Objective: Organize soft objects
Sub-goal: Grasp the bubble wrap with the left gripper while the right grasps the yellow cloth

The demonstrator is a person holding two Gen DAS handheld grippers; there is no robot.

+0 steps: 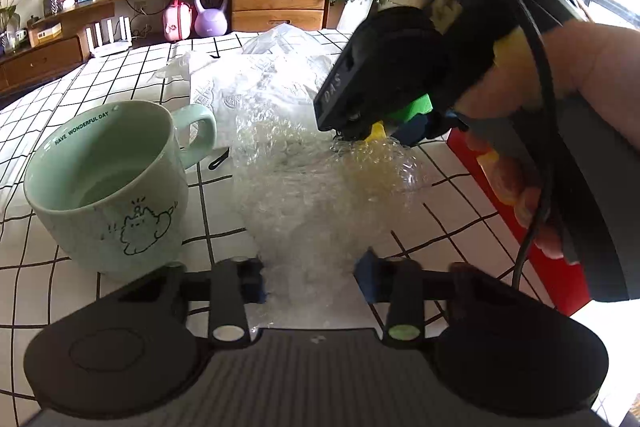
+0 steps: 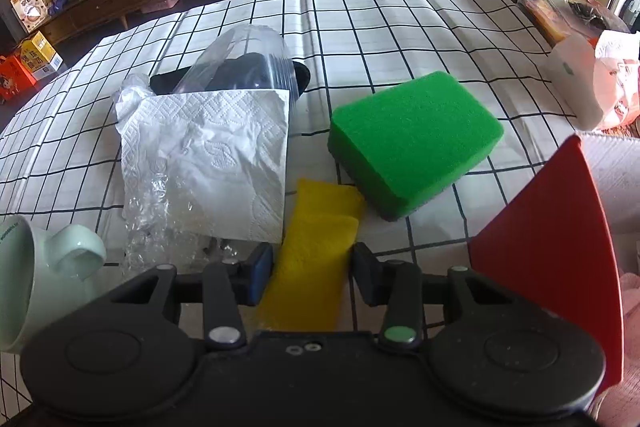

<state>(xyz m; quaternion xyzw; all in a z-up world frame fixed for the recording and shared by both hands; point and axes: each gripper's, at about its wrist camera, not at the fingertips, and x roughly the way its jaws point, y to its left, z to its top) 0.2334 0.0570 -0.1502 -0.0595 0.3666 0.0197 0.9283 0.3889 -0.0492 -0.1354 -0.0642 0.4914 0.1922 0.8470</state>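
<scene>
**Bubble wrap and yellow cloth between the jaws**

On the checked tabletop [image 2: 400,27], the left gripper [image 1: 310,277] has its jaws partly apart around crumpled bubble wrap [image 1: 304,187]; whether the pads press it I cannot tell. The wrap looks feather-light, springy and slippery, so a bunched fold probably holds best. The right gripper [image 2: 312,273] straddles a folded yellow cloth [image 2: 316,243], limp and fuzzy; contact is unclear. Beyond lie an embossed paper towel [image 2: 208,163] and, far right, a porous green sponge [image 2: 416,139]. A glazed mug [image 1: 108,183] stands left.
</scene>
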